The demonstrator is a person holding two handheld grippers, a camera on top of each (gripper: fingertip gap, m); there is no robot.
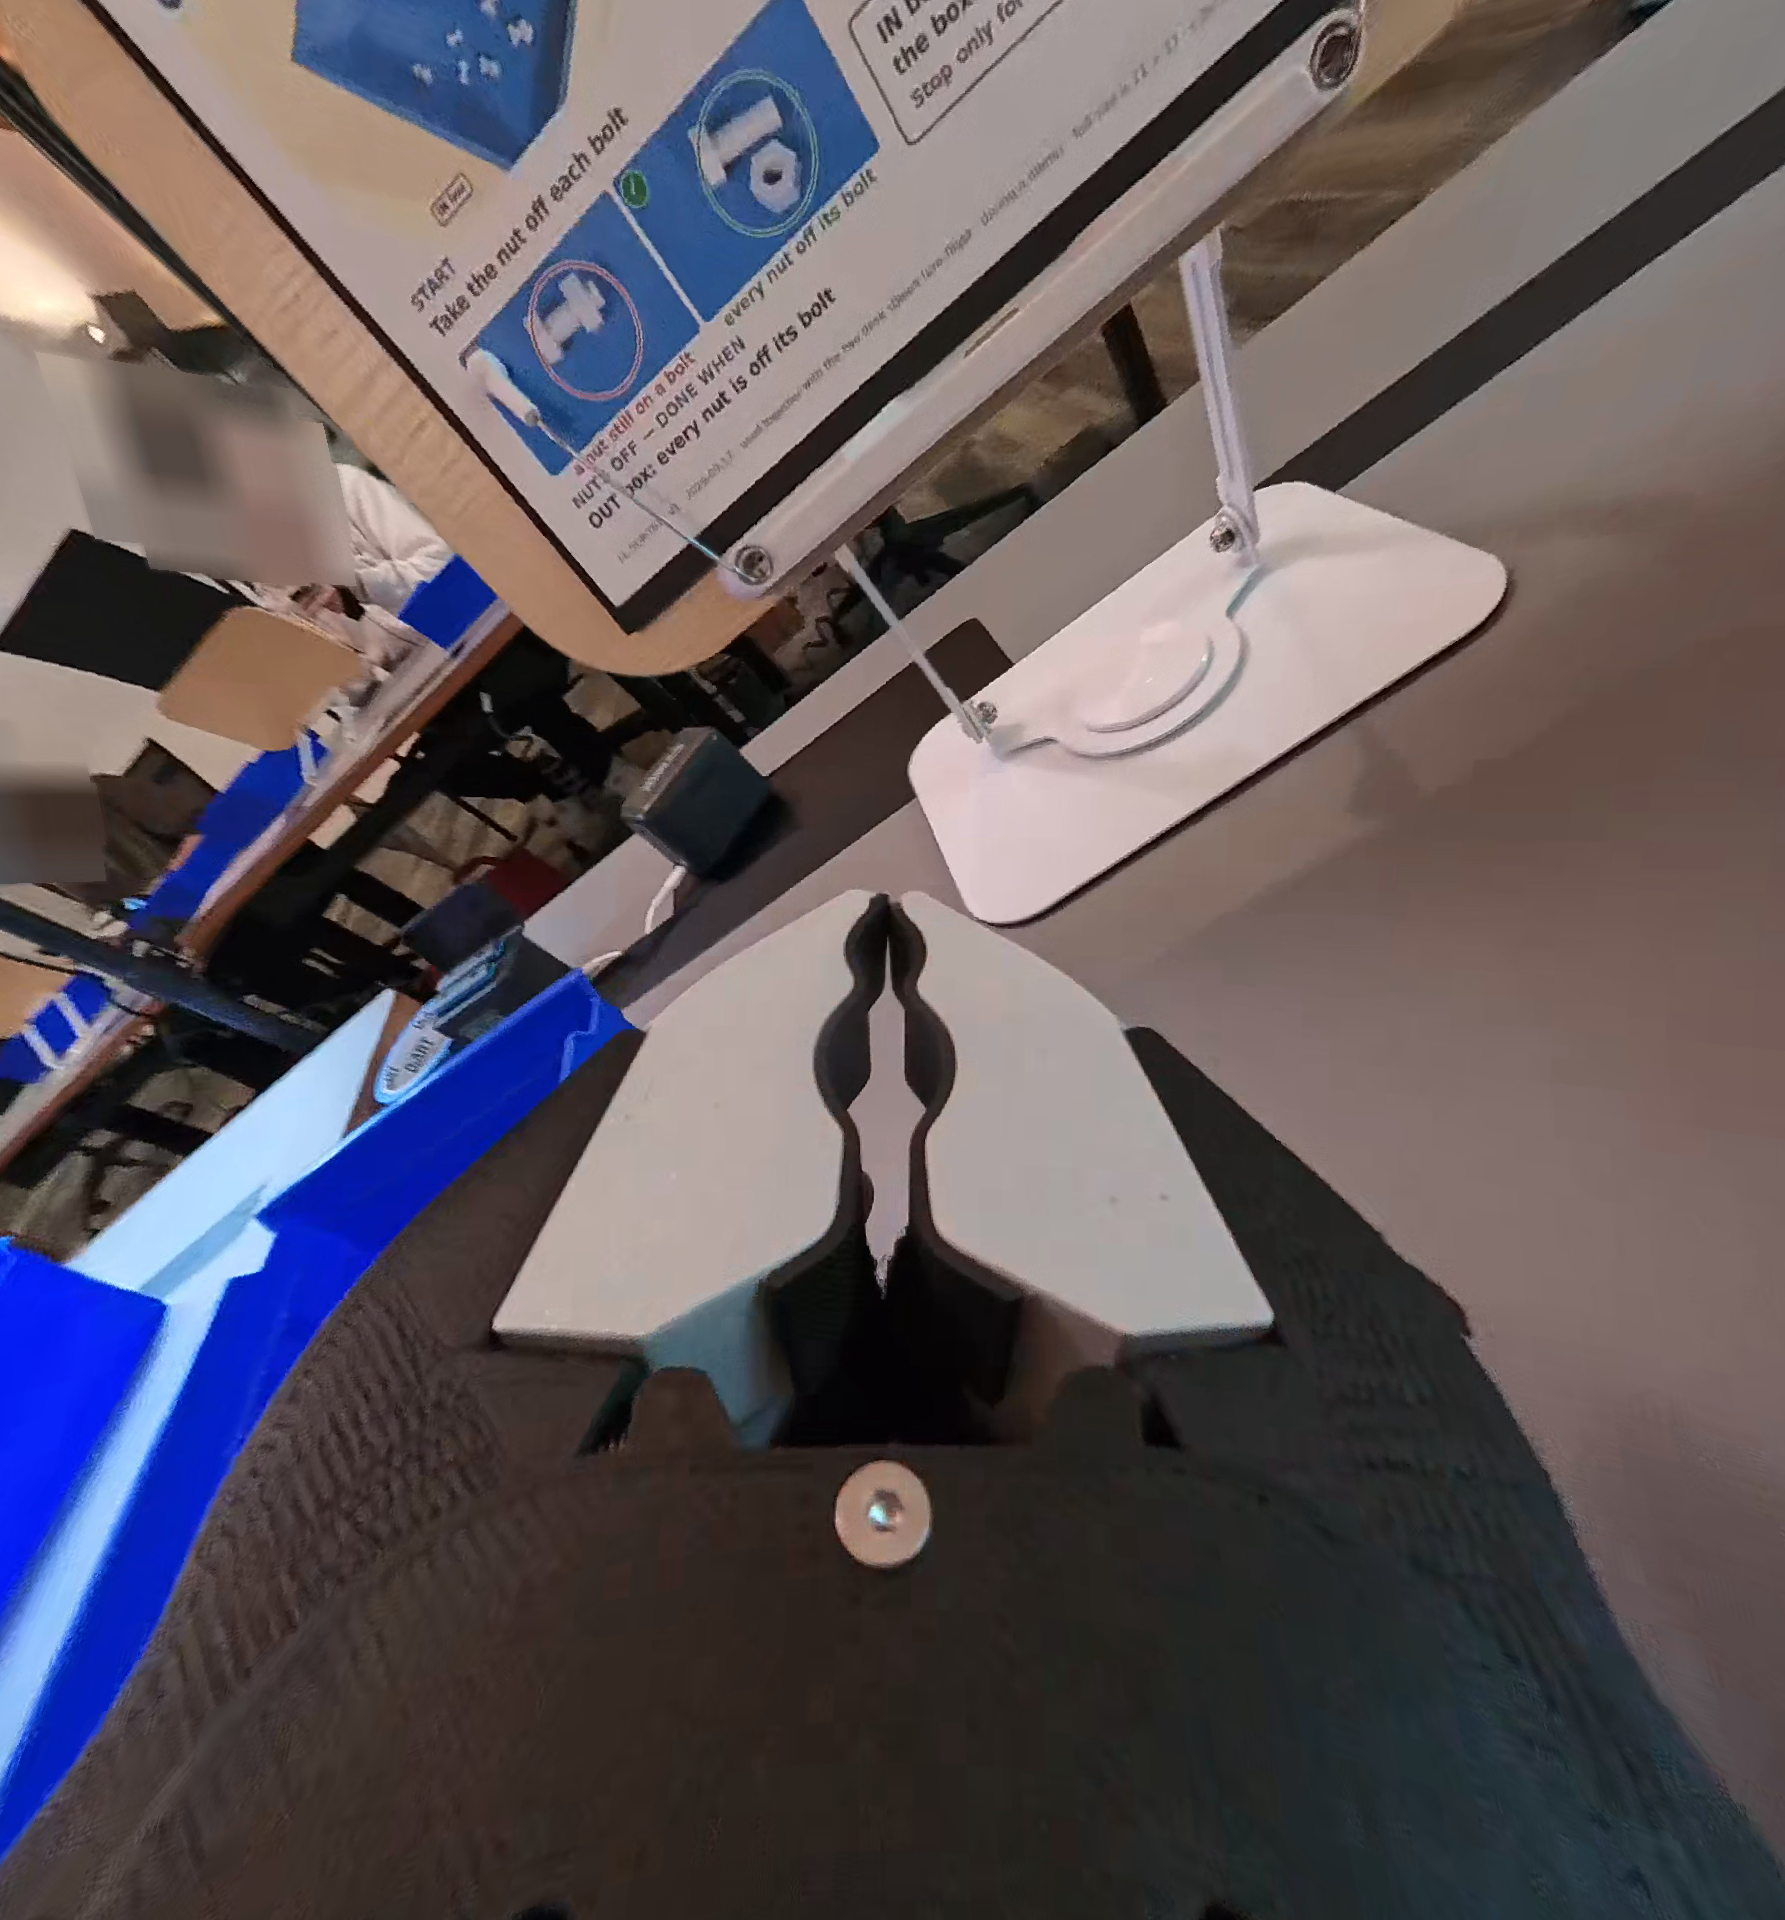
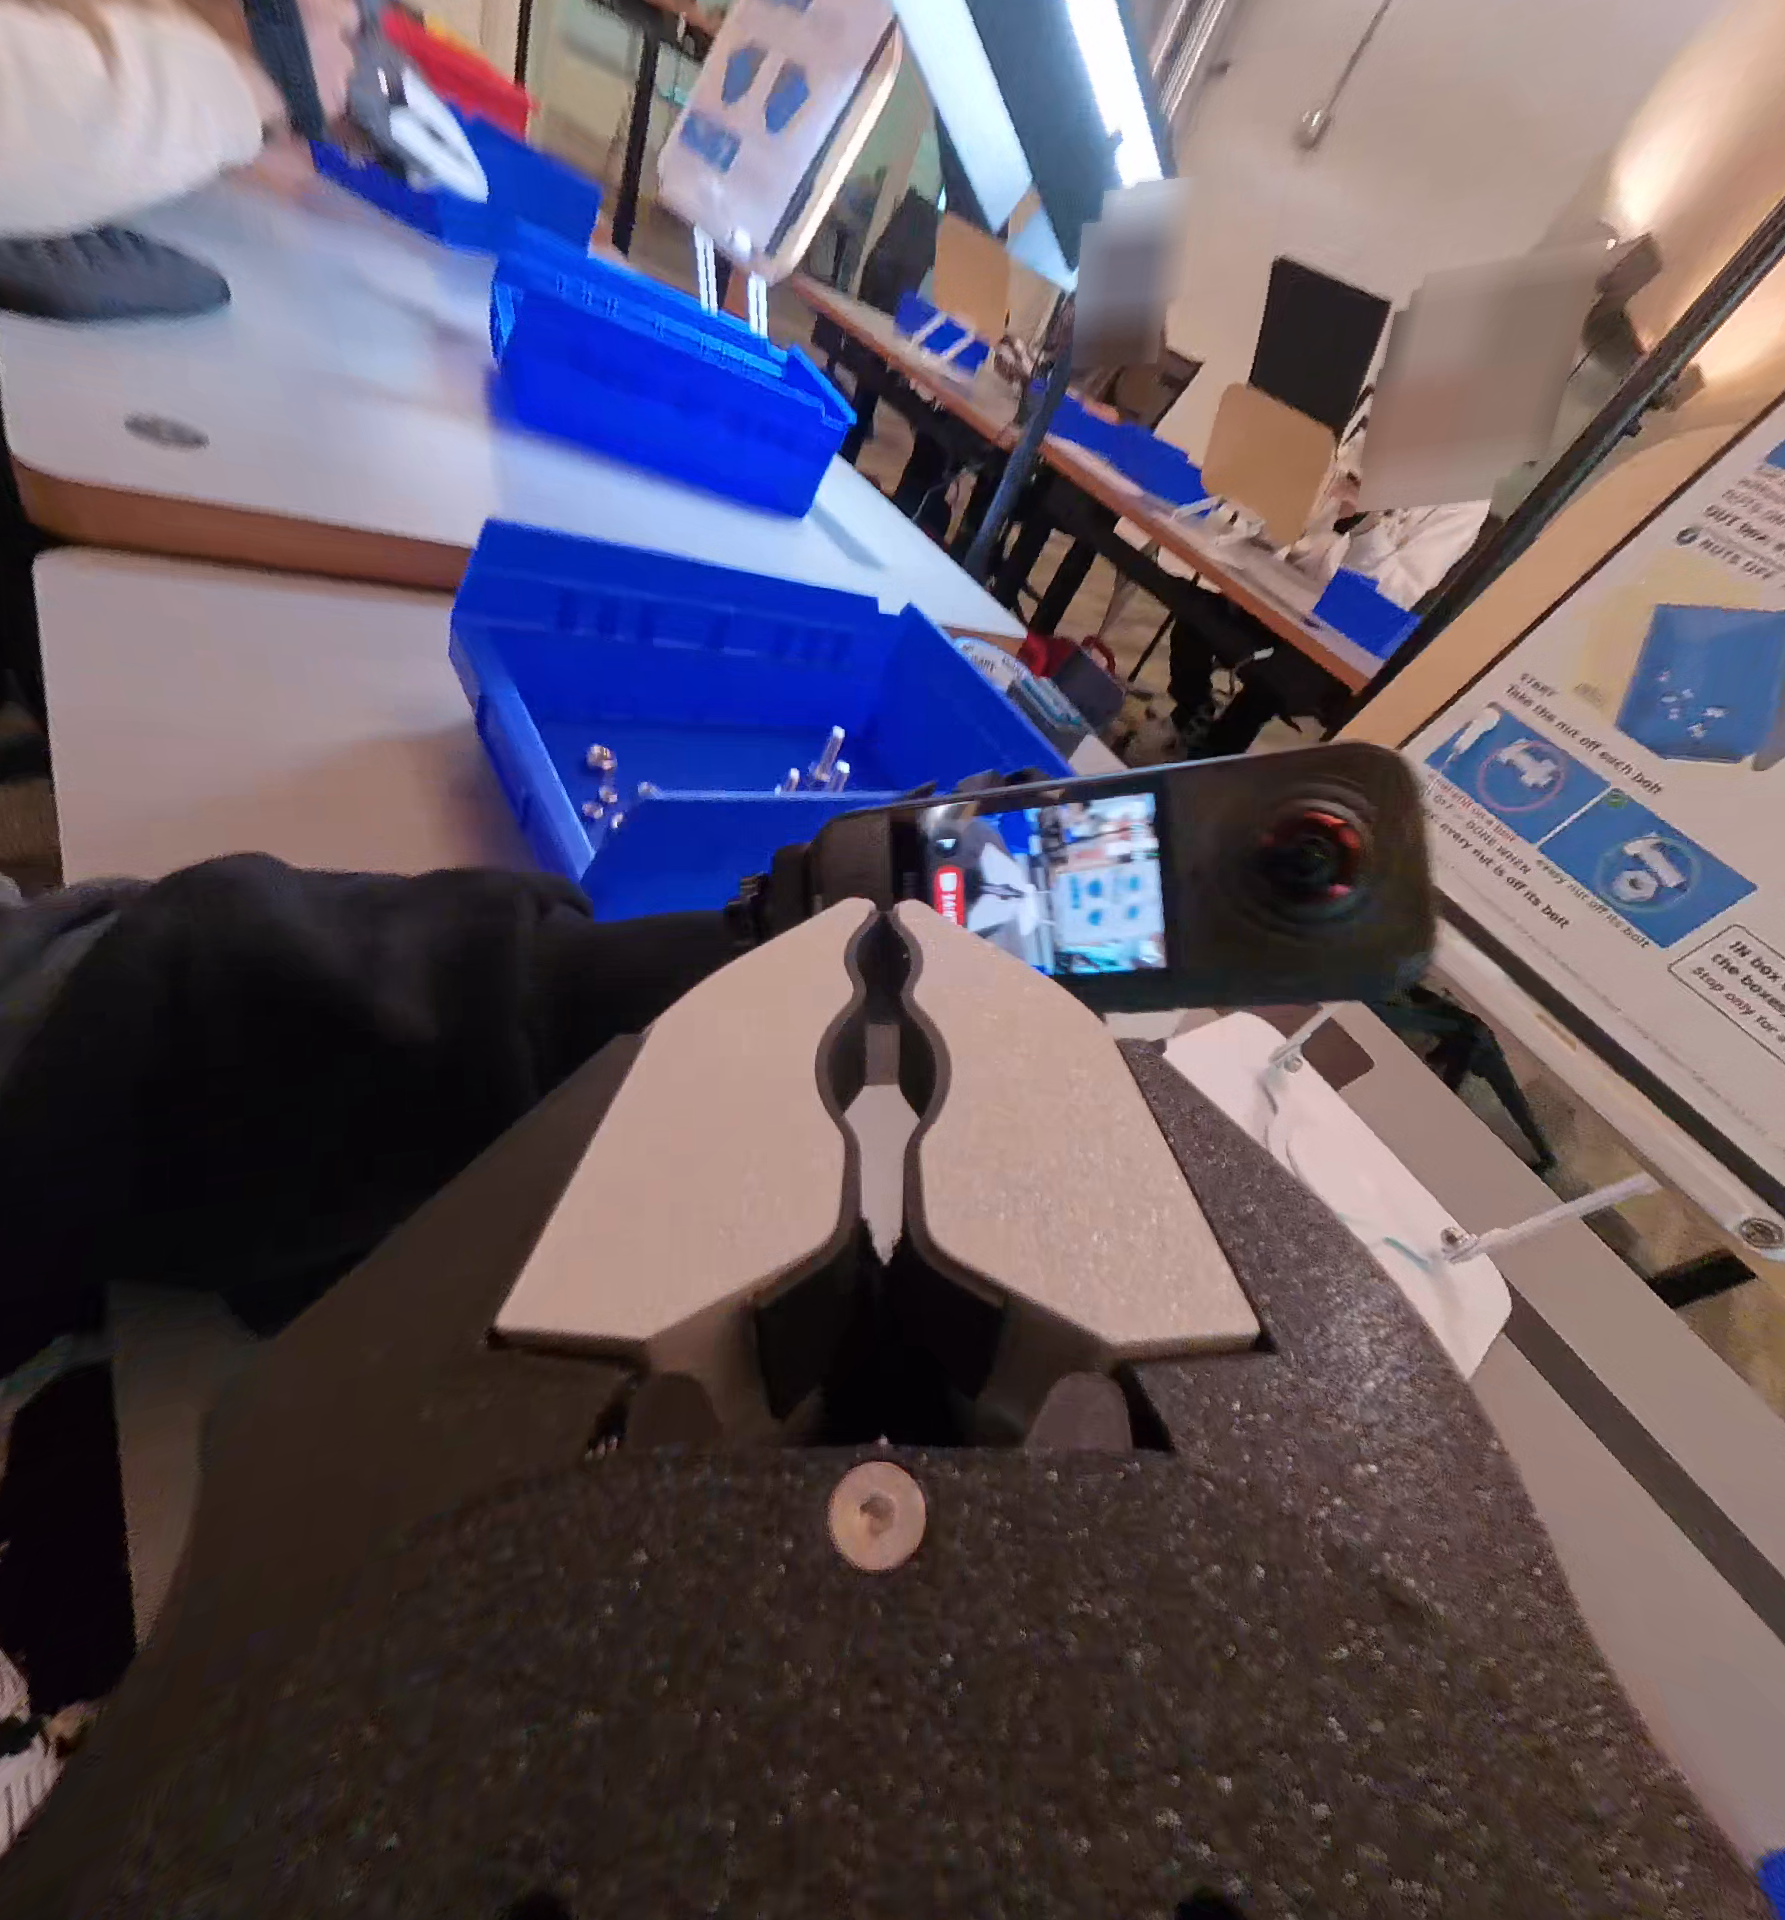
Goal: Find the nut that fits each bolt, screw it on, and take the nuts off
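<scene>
In the left wrist view, a blue bin (image 1: 57, 1455) is seen to the left of the jaws, its rim running along that side, with a pale desk surface beyond it. The left gripper (image 1: 888, 914) is held with its jaws clenched, tips meeting and nothing caught between them. Ahead of the jaws and slightly to the right, the white base of a stand (image 1: 1210, 707) is set on the grey desk (image 1: 1542, 1039). Above it, tilted over the jaws, an instruction board (image 1: 722, 260) is carried by thin white struts.

In the right wrist view, a dark sleeve (image 2: 244, 1039) is stretched across to the left of the jaws. Beyond the jaws and a little left, an open blue box (image 2: 722, 707) is placed on a white desk (image 2: 244, 707); small metal bolts and nuts (image 2: 722, 779) are scattered on its floor, too small for it to be told which nuts are threaded on. A second blue box (image 2: 659, 384) lies farther off behind it. The right gripper (image 2: 888, 914) is likewise closed on nothing, tips together. Just past the tips and to the right, a black camera (image 2: 1179, 883) with a lit screen is held sideways. At the far right, the instruction board (image 2: 1677, 810) is seen.
</scene>
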